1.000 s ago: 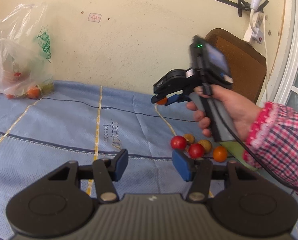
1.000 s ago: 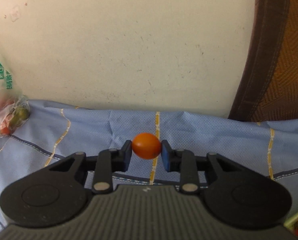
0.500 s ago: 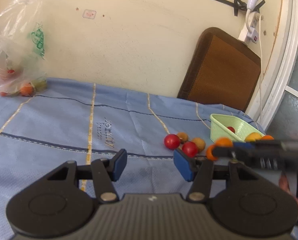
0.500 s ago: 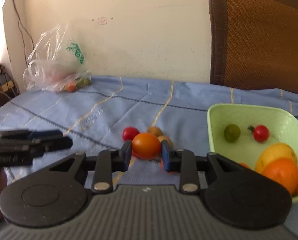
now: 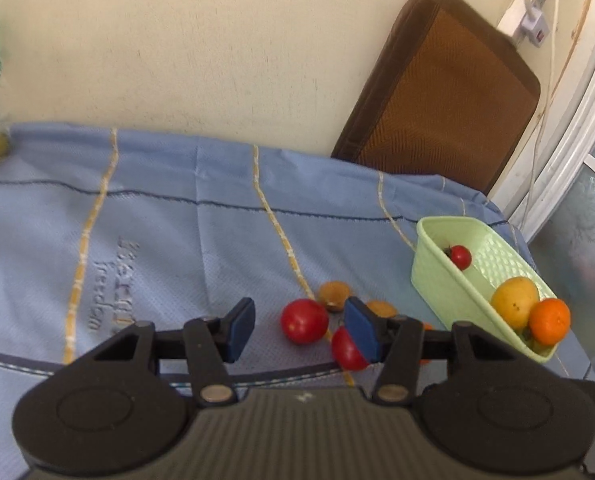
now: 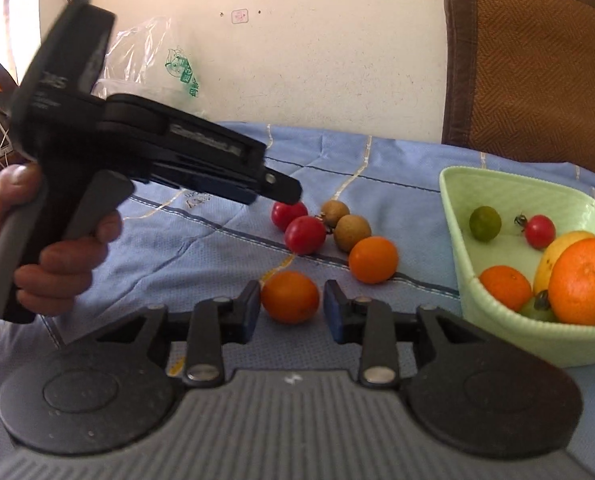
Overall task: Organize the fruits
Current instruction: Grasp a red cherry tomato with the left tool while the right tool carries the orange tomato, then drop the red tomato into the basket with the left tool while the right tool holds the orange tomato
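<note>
A small heap of fruit lies on the blue cloth: two red tomatoes (image 6: 304,234), two brown longans (image 6: 351,233) and an orange fruit (image 6: 373,259). Another orange fruit (image 6: 290,297) rests on the cloth between the pads of my right gripper (image 6: 290,307), whose jaws stand slightly apart from it. My left gripper (image 5: 300,326) is open and empty, hovering over a red tomato (image 5: 304,321); it also shows in the right wrist view (image 6: 281,192). A pale green basket (image 6: 497,308) at the right holds oranges, a lime and a cherry tomato.
A clear plastic bag (image 6: 153,68) of fruit sits at the far left by the wall. A brown woven chair back (image 6: 537,76) stands behind the basket. The cloth's right edge lies just past the basket (image 5: 449,276).
My right gripper swung round from the wall, came down by the heap and opened, leaving the orange fruit on the cloth. My left gripper moved forward and down toward the red tomatoes.
</note>
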Motion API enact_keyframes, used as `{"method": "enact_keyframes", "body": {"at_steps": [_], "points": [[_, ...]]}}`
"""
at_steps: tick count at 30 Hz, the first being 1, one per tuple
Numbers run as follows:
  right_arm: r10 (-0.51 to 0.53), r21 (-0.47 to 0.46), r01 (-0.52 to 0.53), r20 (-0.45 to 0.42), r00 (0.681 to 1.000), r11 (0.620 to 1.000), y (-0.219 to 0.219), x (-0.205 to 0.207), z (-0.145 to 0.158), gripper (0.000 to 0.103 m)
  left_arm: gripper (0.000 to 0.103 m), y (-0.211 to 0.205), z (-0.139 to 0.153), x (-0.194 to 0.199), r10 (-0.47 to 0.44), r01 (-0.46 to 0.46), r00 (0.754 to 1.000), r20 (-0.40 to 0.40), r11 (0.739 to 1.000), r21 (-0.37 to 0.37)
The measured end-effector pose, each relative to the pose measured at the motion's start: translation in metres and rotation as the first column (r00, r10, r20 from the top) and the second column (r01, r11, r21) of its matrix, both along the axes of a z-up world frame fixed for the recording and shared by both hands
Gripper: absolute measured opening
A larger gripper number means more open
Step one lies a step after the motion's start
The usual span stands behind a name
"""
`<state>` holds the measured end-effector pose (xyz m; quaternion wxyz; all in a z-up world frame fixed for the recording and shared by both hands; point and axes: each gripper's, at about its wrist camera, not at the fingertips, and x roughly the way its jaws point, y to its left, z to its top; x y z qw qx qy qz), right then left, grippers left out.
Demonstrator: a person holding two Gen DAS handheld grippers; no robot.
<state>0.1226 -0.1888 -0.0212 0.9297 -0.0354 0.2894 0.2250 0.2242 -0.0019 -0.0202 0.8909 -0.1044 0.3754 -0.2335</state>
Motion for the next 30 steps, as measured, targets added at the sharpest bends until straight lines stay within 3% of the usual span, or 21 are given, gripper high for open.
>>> {"method": "enact_keyframes", "body": {"at_steps": [3,6,12,21,25,30], "points": [[0.0,0.009,0.0,-0.001,1.0,1.0,0.0,-0.001,-0.001,0.04,0.046,-0.001,-0.005,0.002,-0.006,0.005,1.0,-0.012,0.999,-0.036],[0.002,0.014,-0.002,-0.012,1.0,1.0,-0.001,0.0,-0.001,0.04,0.028,0.004,-0.007,0.001,0.008,-0.009,1.0,-0.019,0.998,-0.066],[0.007,-0.025,-0.007,0.013,1.0,1.0,0.005,-0.002,-0.001,0.033,0.027,0.019,-0.009,-0.01,0.038,-0.045,0.998,-0.049,0.99,-0.134],[-0.041,0.028,0.04,0.058,0.997,0.999,-0.009,-0.008,0.003,0.033,0.027,0.022,0.013,-0.025,0.05,-0.057,0.998,-0.037,0.972,-0.226],[-0.087,0.021,0.085,0.158,0.984,0.996,-0.017,-0.014,0.015,0.033,0.027,0.004,0.029,-0.025,0.014,-0.015,1.0,-0.01,0.973,-0.229],[-0.232,0.06,0.224,0.298,0.926,0.973,-0.046,-0.023,0.035,0.033,0.027,-0.041,0.044,-0.019,-0.069,0.073,0.997,0.027,0.973,-0.219]]}}
